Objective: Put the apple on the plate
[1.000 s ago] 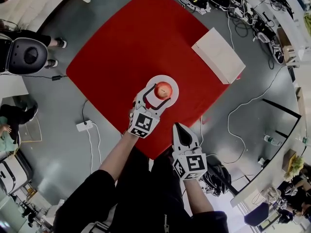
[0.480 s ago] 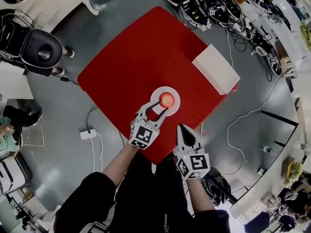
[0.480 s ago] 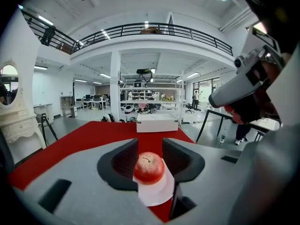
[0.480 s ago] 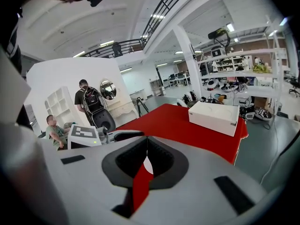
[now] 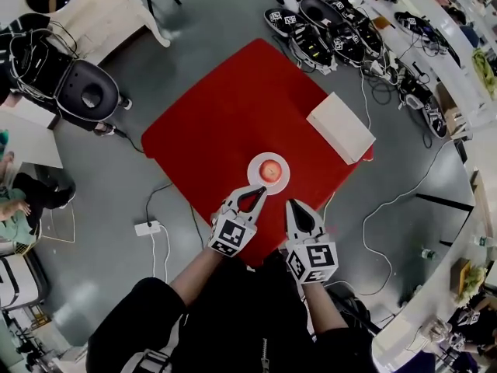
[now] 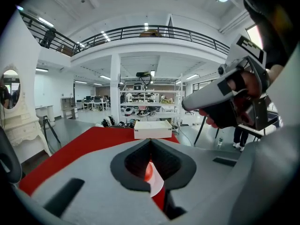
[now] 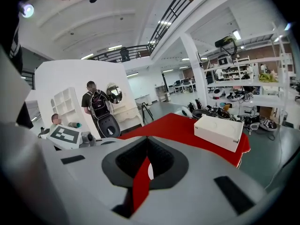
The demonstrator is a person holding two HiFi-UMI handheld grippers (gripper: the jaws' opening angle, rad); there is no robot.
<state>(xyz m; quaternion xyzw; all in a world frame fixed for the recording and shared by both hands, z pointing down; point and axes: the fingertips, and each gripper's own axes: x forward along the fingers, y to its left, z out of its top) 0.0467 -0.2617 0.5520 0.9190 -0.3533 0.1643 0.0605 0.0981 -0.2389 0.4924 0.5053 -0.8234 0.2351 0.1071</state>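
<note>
Red apple (image 5: 270, 169) sat on the plate (image 5: 255, 179) just ahead of your nearer left hand-held gripper (image 5: 258, 192), pressed together and empty like the right hand-held gripper (image 5: 295, 205).

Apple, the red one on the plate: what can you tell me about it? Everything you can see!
The apple is small, round and red, with a lighter patch on top. It looks smooth and whole. It sits in the middle of a round white plate, on the red table near the person's side. Only the plate touches it. The left gripper, shut and empty, stops just short of it.
</note>
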